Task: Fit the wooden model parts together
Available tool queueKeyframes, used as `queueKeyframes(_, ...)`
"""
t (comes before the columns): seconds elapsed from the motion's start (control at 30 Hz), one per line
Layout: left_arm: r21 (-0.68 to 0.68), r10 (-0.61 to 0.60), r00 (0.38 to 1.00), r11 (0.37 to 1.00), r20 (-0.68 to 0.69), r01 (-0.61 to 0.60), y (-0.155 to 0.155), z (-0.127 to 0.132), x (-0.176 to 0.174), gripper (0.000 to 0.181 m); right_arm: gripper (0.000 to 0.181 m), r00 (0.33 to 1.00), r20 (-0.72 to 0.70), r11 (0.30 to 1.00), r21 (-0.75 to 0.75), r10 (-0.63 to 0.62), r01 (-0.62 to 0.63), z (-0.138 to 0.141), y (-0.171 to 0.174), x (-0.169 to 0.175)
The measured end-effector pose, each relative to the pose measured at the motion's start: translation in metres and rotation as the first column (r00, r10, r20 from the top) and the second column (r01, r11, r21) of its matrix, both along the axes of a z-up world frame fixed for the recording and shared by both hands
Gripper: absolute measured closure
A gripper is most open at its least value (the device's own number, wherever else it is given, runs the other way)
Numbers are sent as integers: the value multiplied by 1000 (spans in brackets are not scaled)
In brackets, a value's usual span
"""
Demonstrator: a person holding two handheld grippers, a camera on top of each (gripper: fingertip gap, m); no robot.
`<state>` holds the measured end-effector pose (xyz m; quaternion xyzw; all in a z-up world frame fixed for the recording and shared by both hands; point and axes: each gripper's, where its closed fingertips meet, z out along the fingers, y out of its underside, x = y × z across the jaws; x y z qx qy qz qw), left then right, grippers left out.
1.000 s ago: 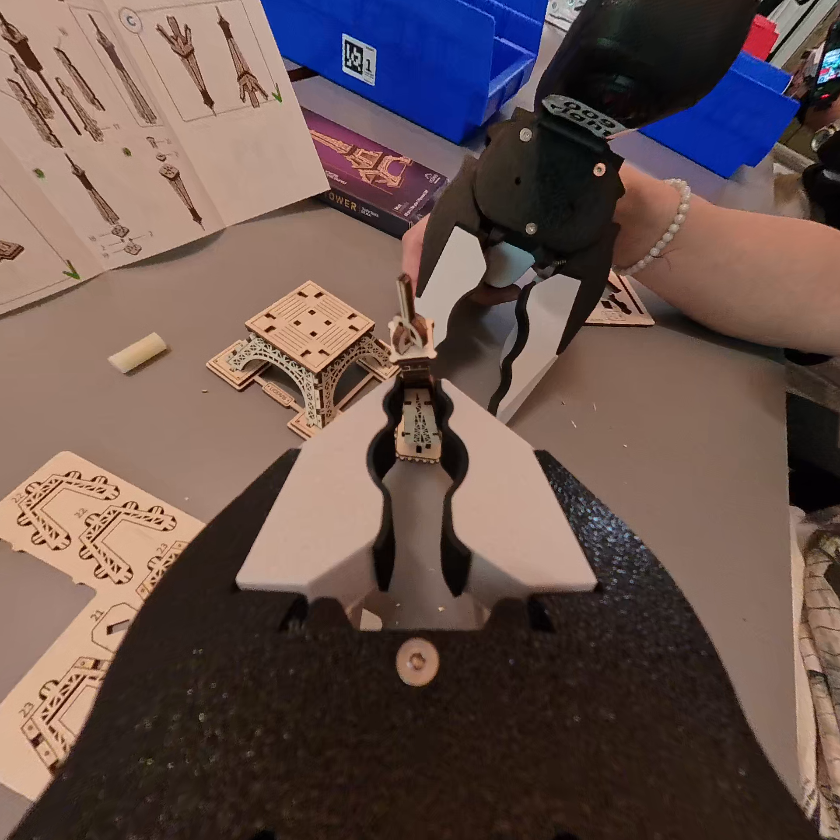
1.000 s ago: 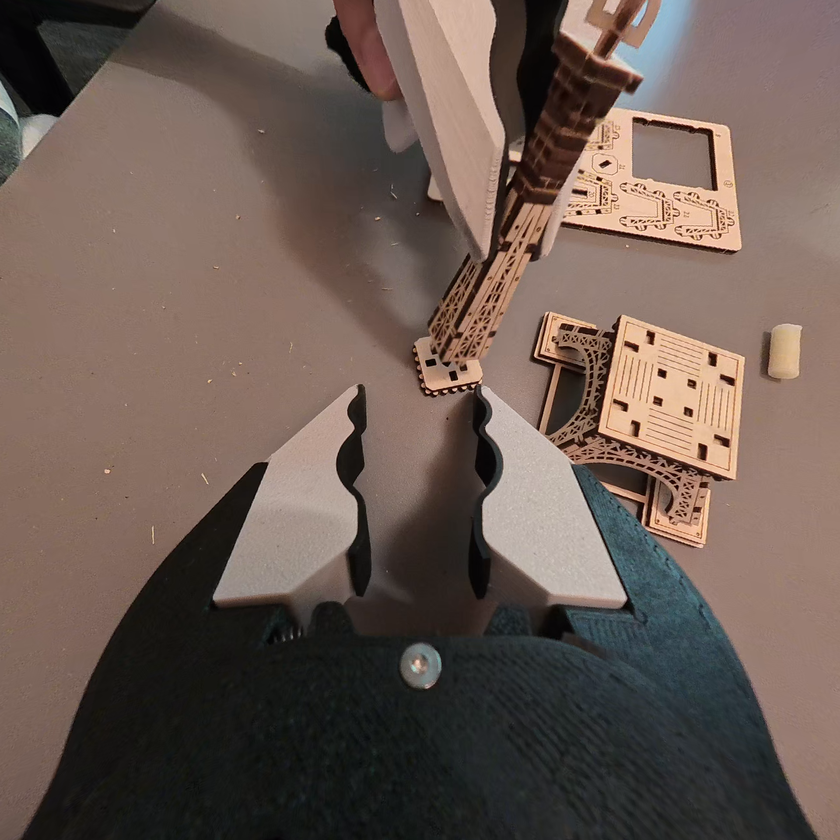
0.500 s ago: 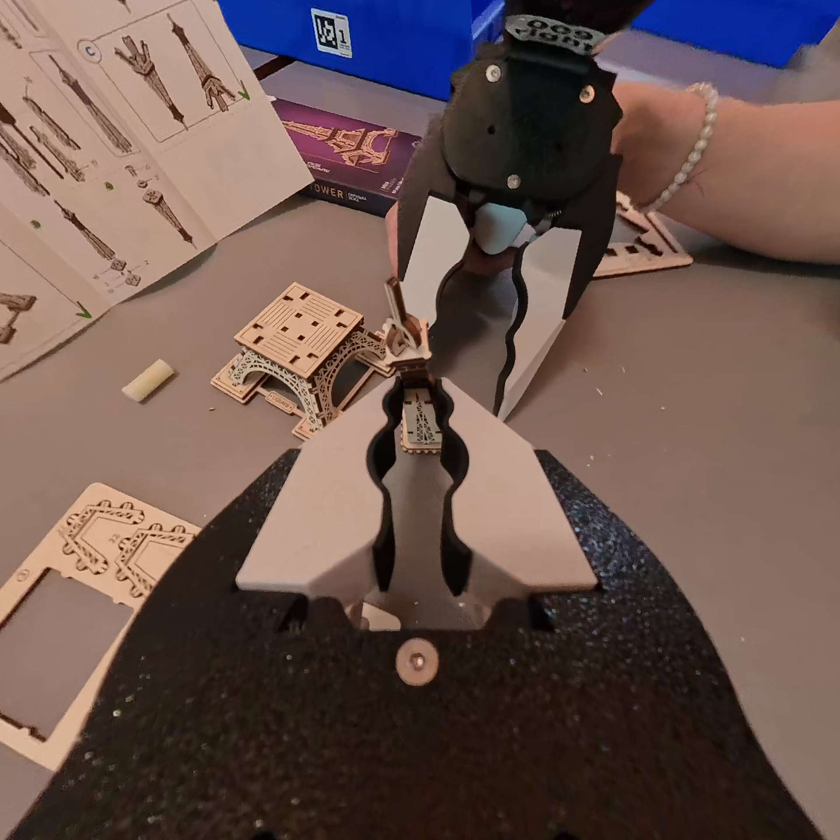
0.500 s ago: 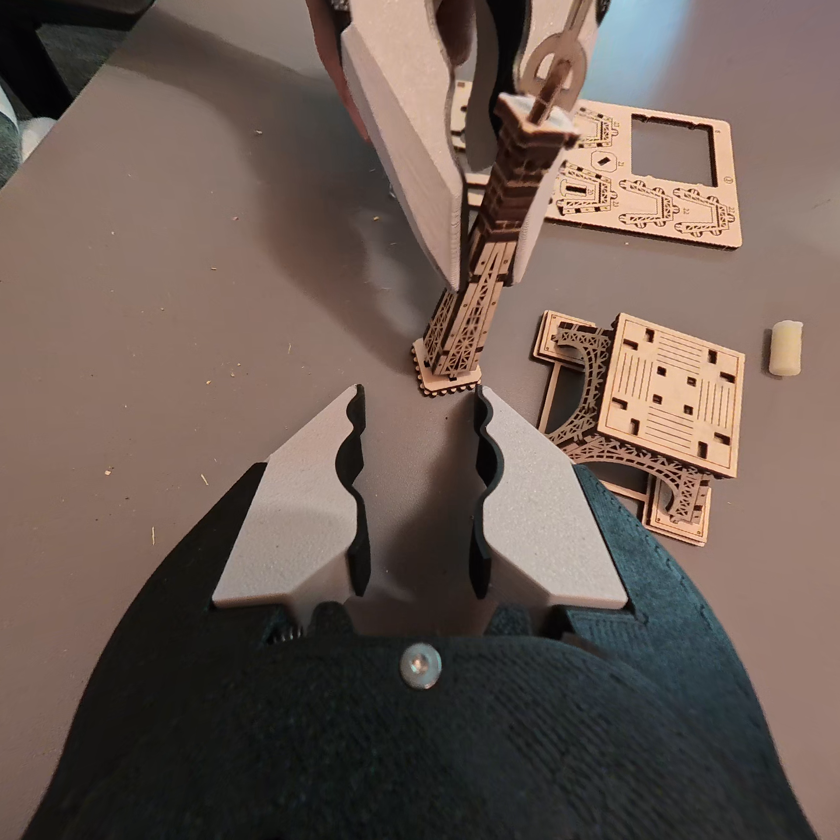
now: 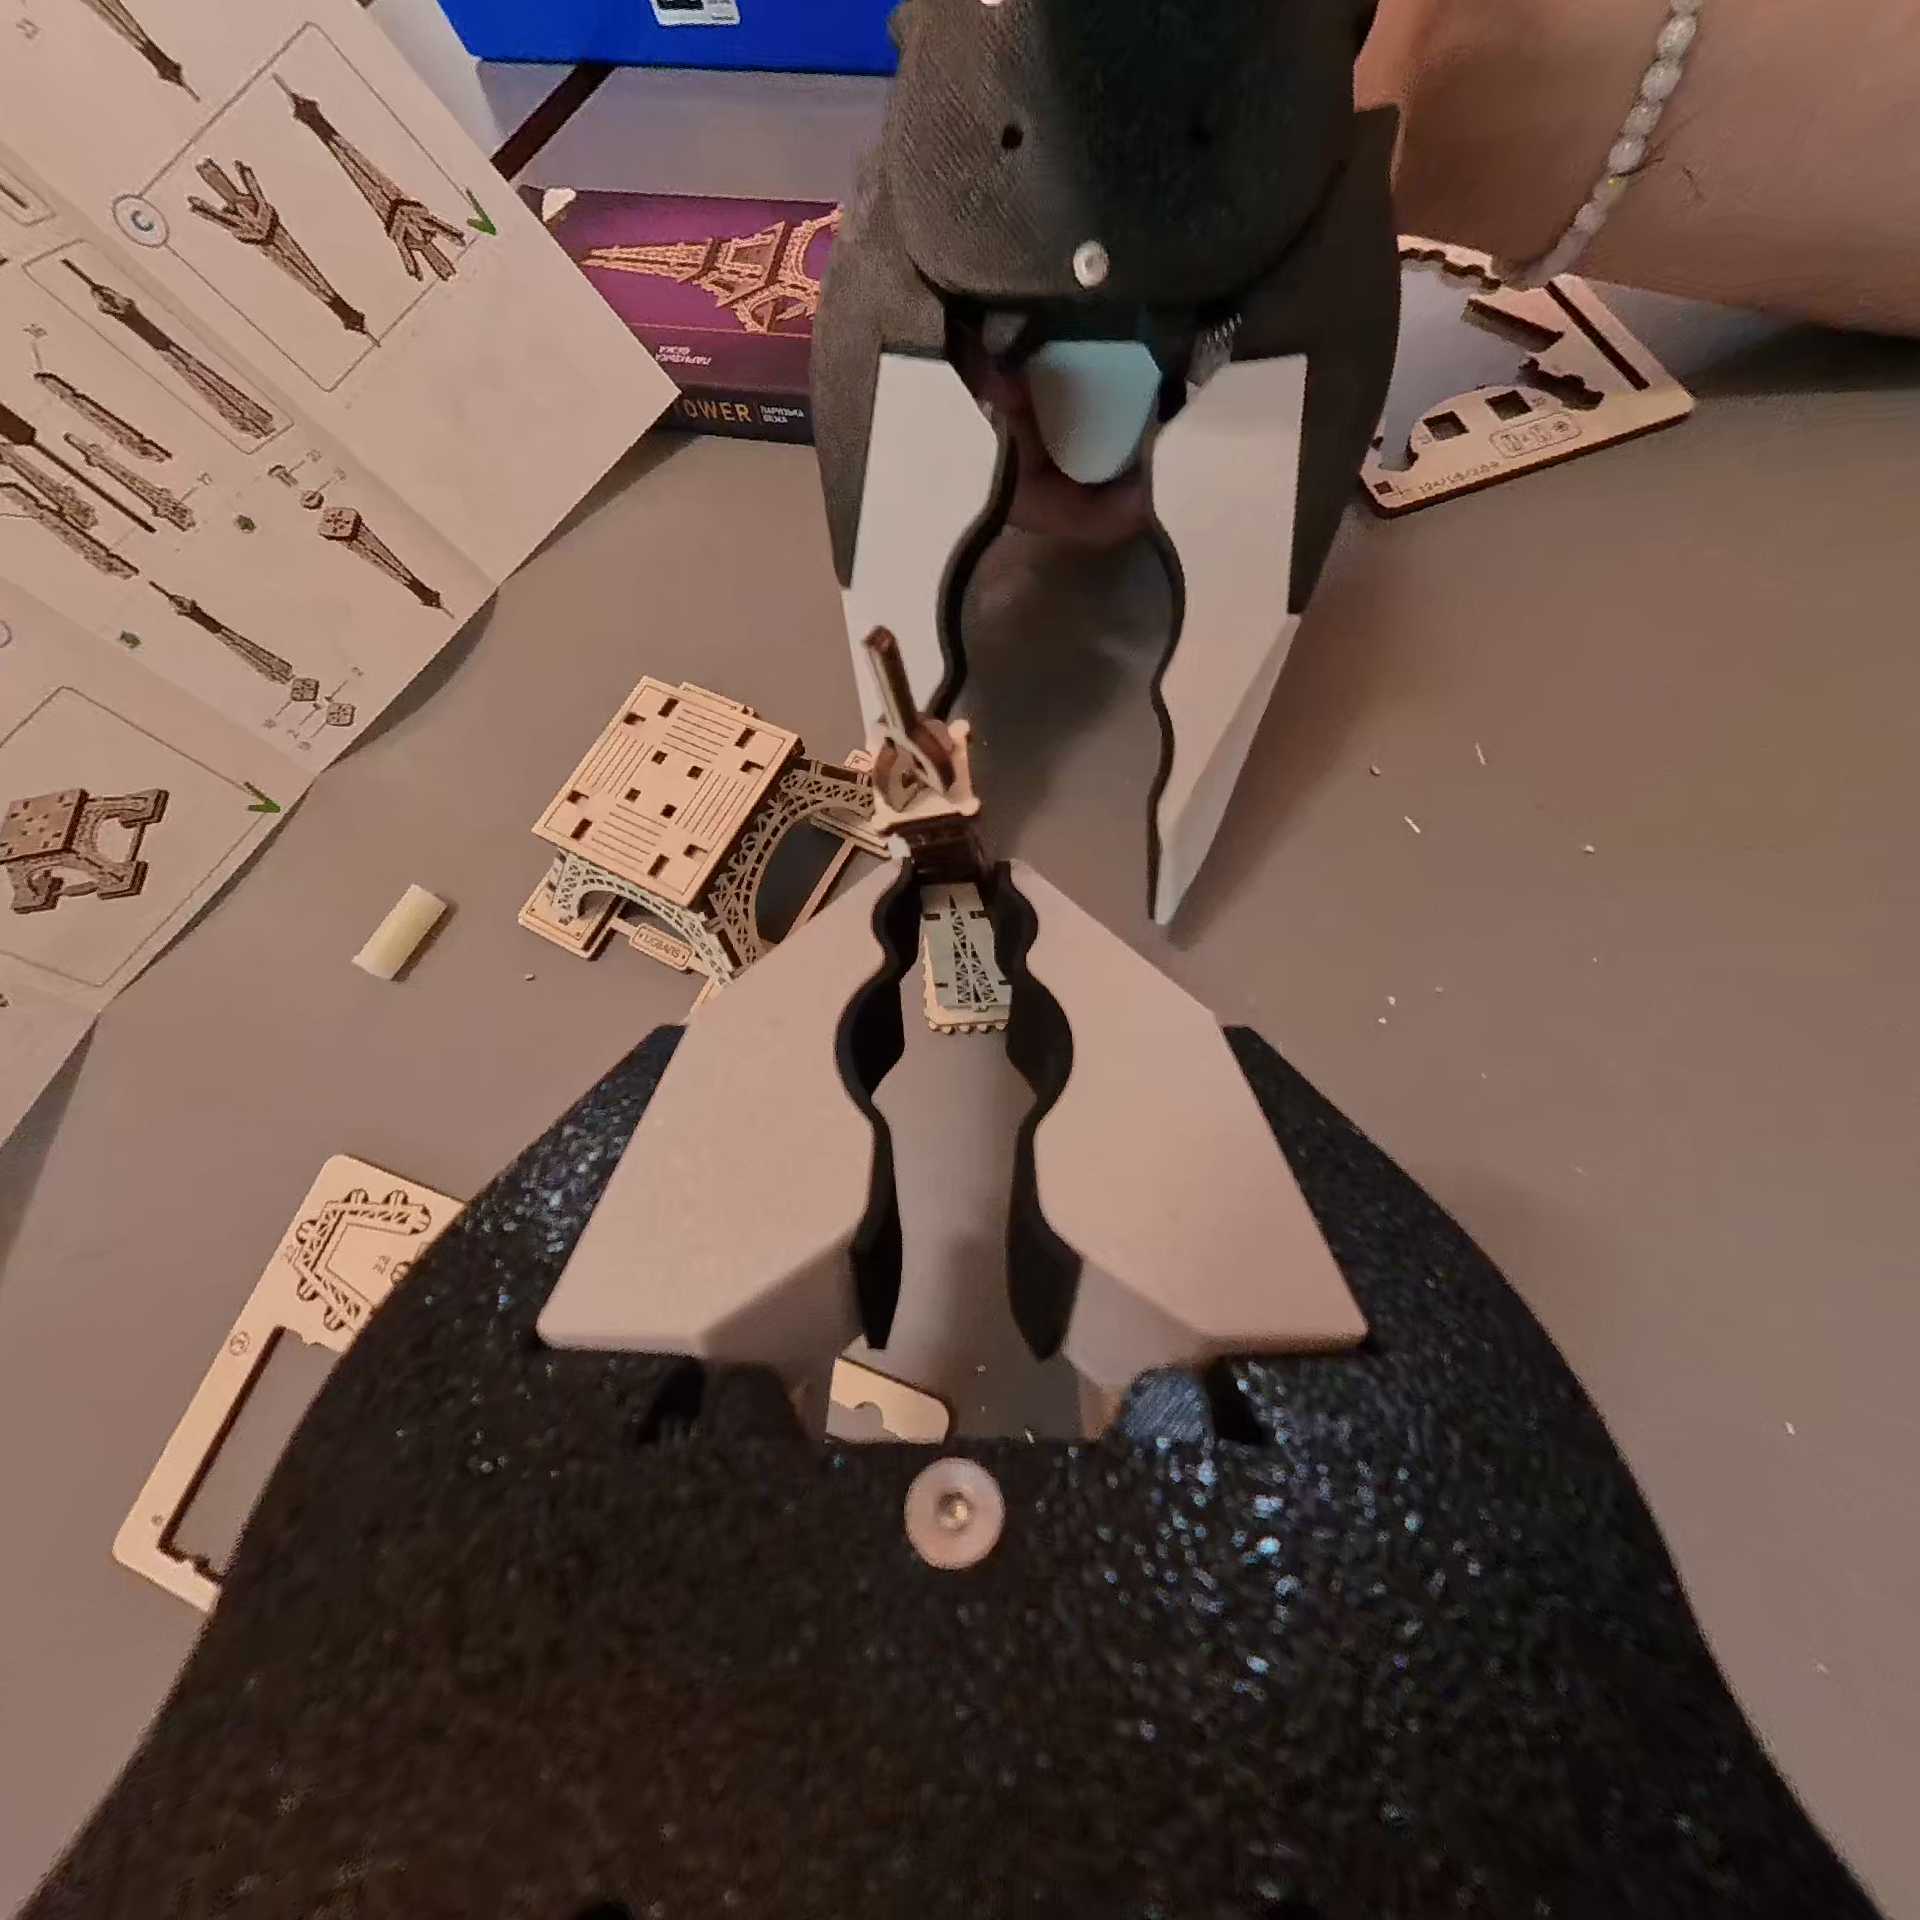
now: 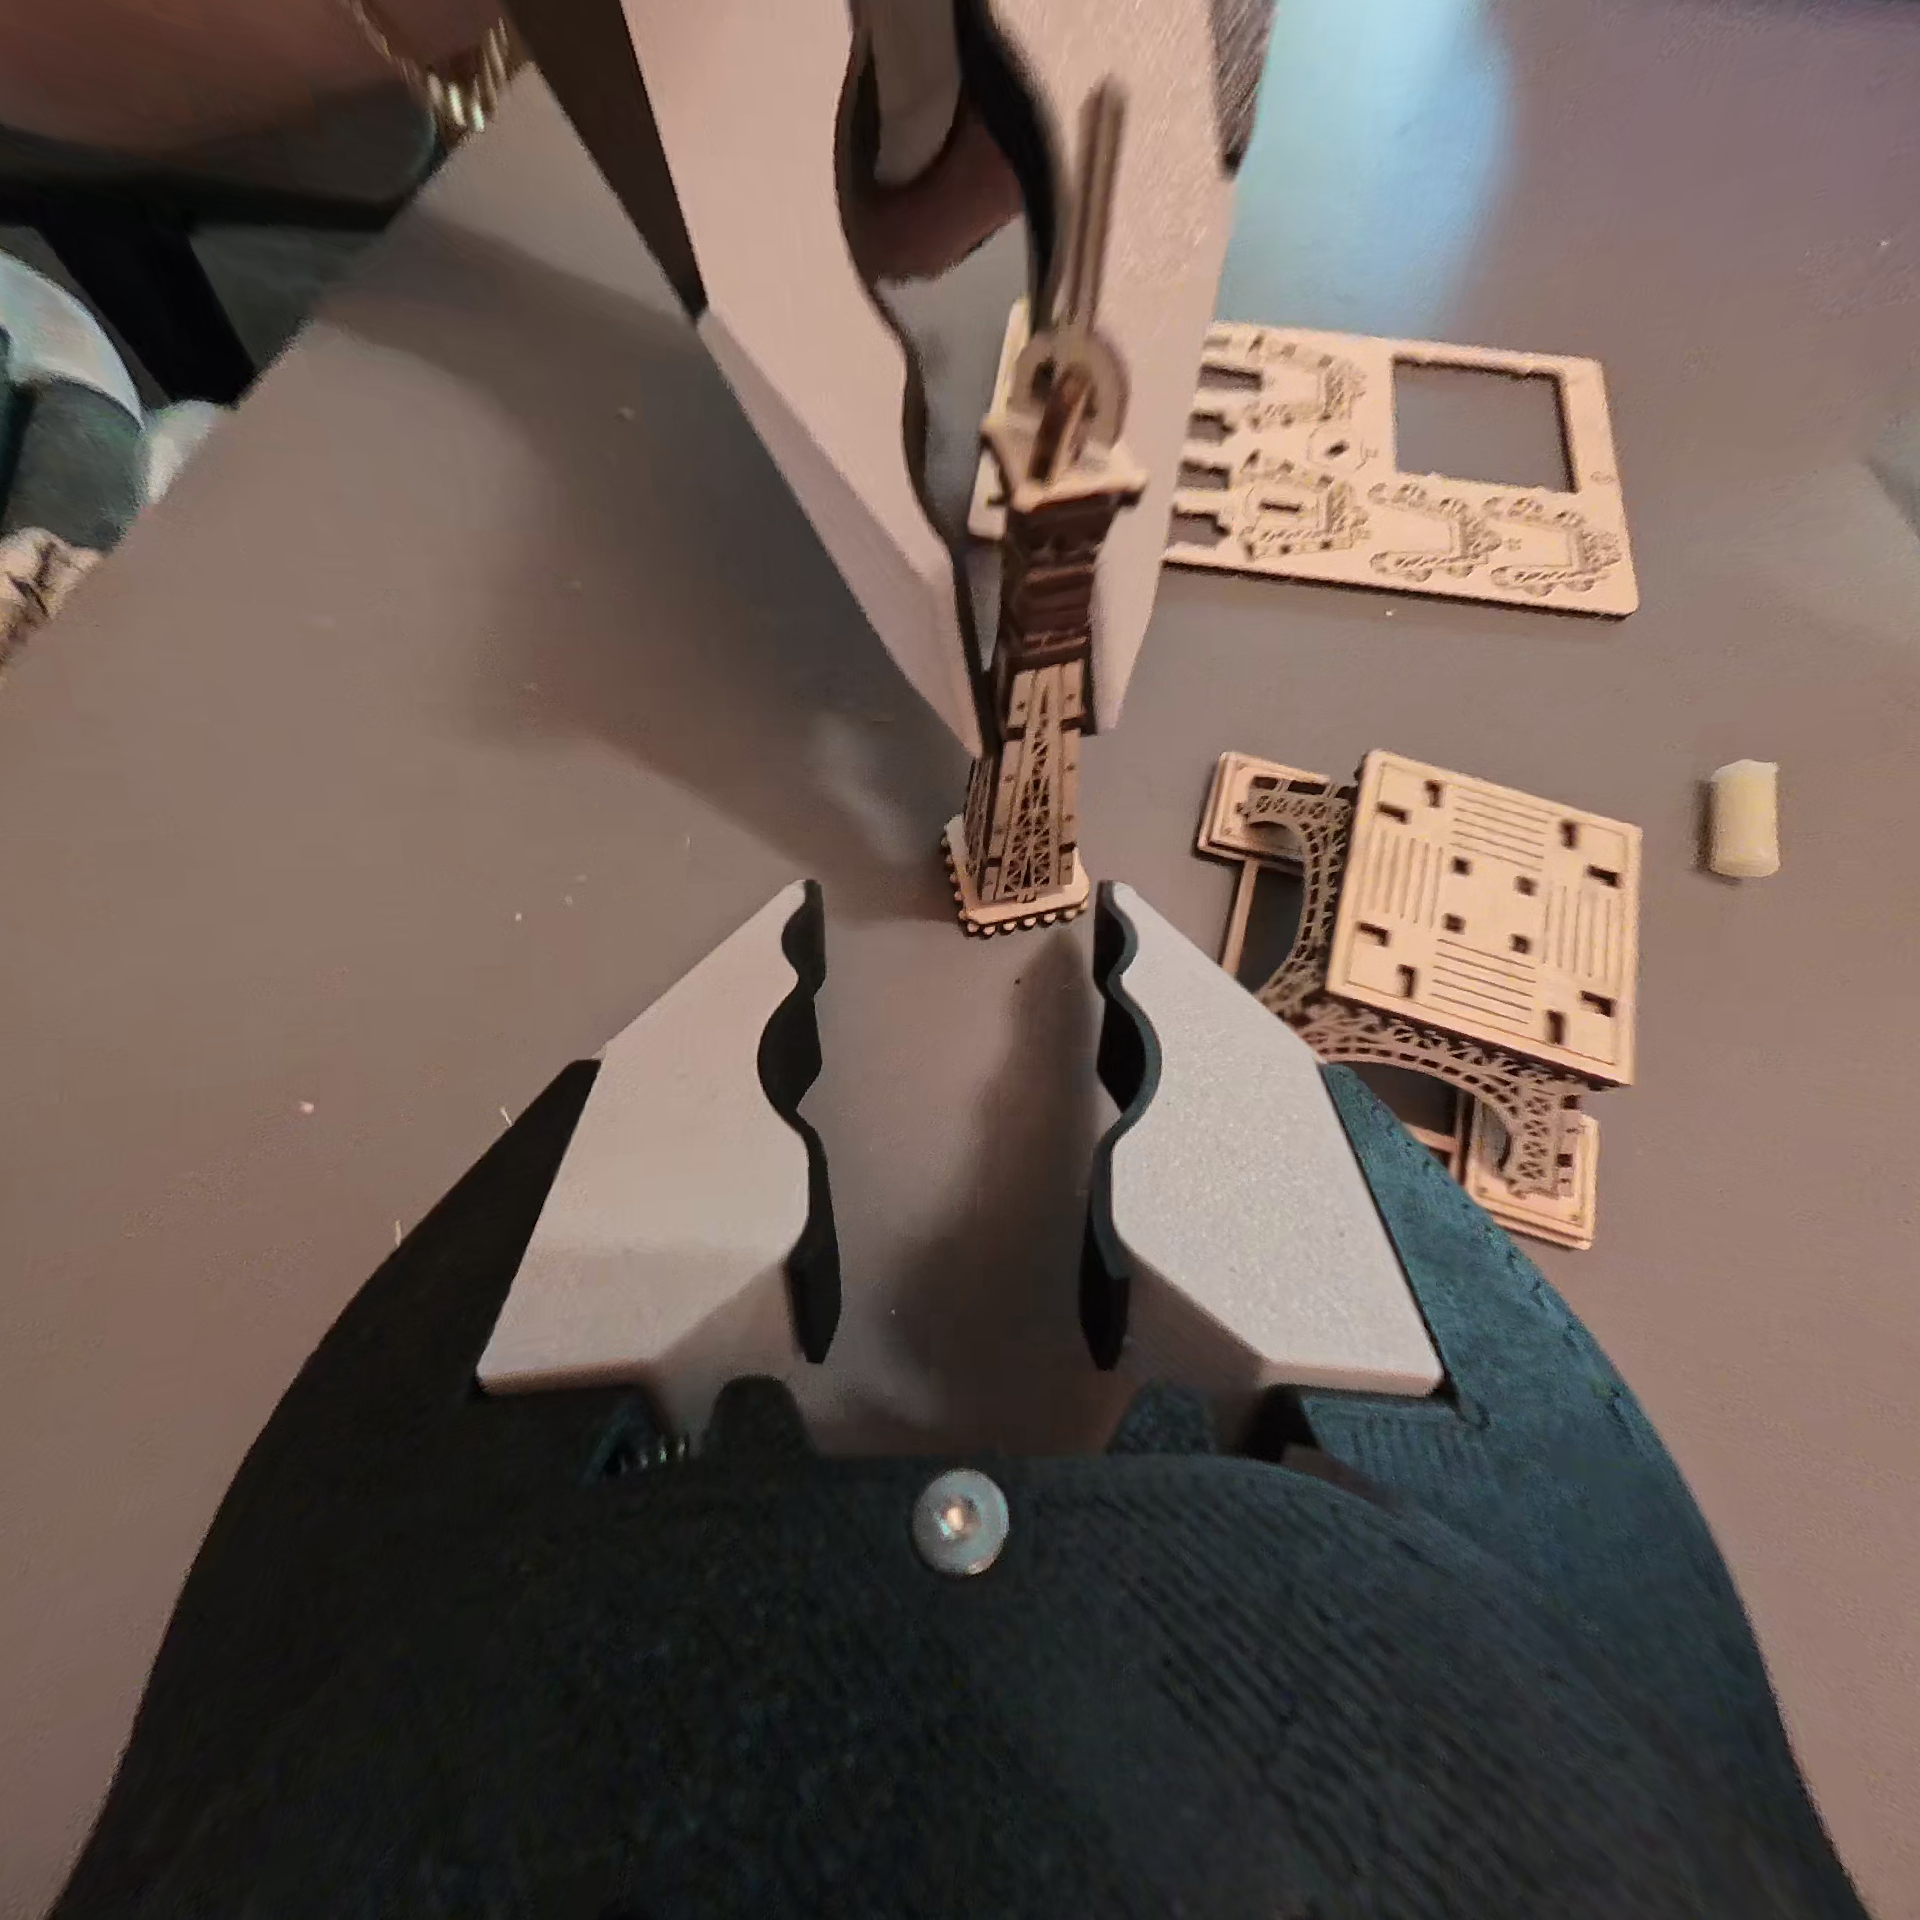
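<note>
The left tool (image 5: 951,883) pinches the spire (image 6: 1023,821) upright on the bench (image 6: 520,831); the right tool (image 6: 956,914), wide, should grab low, base (image 6: 1475,925) at 3 o'clock.

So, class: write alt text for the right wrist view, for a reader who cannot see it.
The left claw reaches down from above, gripping a slim wooden tower spire standing upright on a grey table. The right claw sits open just before the spire's foot; right of it are the square wooden tower base and a cut-out parts sheet.
</note>
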<state>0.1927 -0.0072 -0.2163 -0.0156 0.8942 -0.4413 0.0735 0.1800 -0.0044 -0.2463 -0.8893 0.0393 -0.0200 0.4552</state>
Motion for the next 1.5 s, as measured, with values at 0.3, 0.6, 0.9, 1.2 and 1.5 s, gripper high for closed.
queueKeyframes(0.3,12,-59,998,998,-17,59,0,0,0,169,144,992,112,995,87,-60,51,14,5,17)
queueKeyframes(0.6,-25,-69,997,997,-20,68,-1,0,0,169,161,987,159,999,-6,-32,33,0,9,15)
queueKeyframes(0.9,-40,-86,996,996,-22,85,-1,1,-1,169,163,982,187,999,36,-16,10,6,13,14)
queueKeyframes(1.2,-43,-91,995,995,-42,89,6,-6,-2,160,164,987,162,999,35,-12,6,6,13,13)
queueKeyframes(1.5,-4,-115,991,993,-67,115,3,-20,-1,166,164,990,136,999,32,-28,24,5,12,13)
